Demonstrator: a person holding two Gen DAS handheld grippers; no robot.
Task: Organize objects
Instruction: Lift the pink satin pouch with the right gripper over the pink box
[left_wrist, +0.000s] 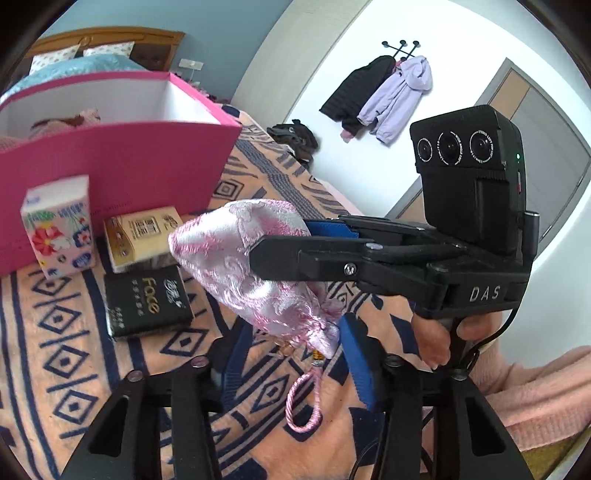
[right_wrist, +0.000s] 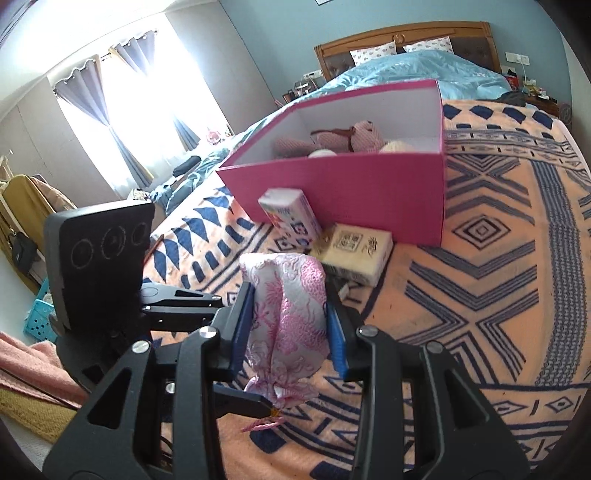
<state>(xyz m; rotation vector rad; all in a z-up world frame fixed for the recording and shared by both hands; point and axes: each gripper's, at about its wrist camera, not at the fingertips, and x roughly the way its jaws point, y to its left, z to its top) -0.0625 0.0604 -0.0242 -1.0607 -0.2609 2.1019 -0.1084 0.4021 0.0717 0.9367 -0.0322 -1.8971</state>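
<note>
A pink and white satin drawstring pouch (left_wrist: 258, 266) is held above the patterned blanket. My right gripper (right_wrist: 290, 325) is shut on the pouch (right_wrist: 288, 317), its blue pads pressing both sides. In the left wrist view the right gripper (left_wrist: 288, 243) comes in from the right. My left gripper (left_wrist: 291, 354) is open around the pouch's tied neck, its blue pads (left_wrist: 356, 362) apart from the fabric. The pouch's cord loop (left_wrist: 306, 406) hangs down. A pink box (right_wrist: 347, 192) with plush items stands behind.
Three tissue packs lie before the box: a floral one (left_wrist: 59, 225) upright, a beige one (left_wrist: 142, 238), a black one (left_wrist: 146, 301). The orange and navy blanket (right_wrist: 498, 277) covers the bed. Coats (left_wrist: 380, 96) hang on the far wall.
</note>
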